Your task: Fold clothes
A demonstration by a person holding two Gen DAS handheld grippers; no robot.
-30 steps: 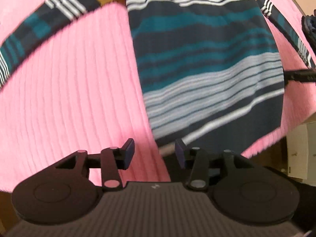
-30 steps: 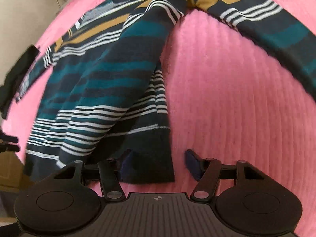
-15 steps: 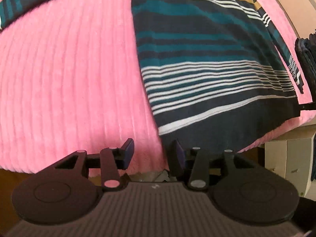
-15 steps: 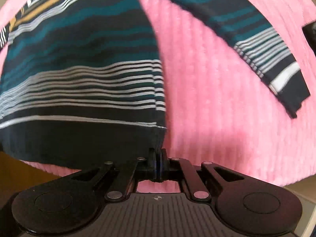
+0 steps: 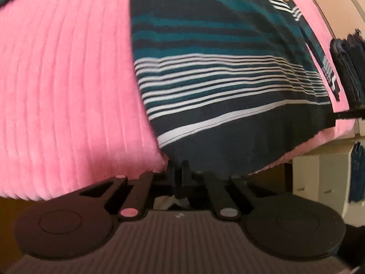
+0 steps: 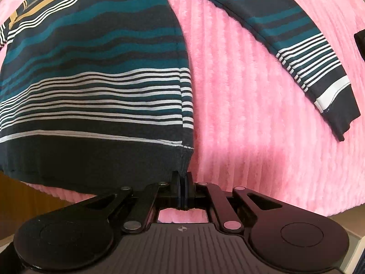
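I have left tongs (image 5: 178,173) and right tongs (image 6: 182,183) each pinching a hem corner of the shirt (image 6: 95,73), spread ahead on the blanket (image 6: 239,114), ready to lift and fold.

Left gripper (image 5: 178,173) fingers pinched together; right gripper (image 6: 182,183) fingers likewise clamped, both level.

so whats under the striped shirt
The striped shirt lies on a pink ribbed blanket, visible beside and below its hem. What lies beneath the shirt's middle is covered.
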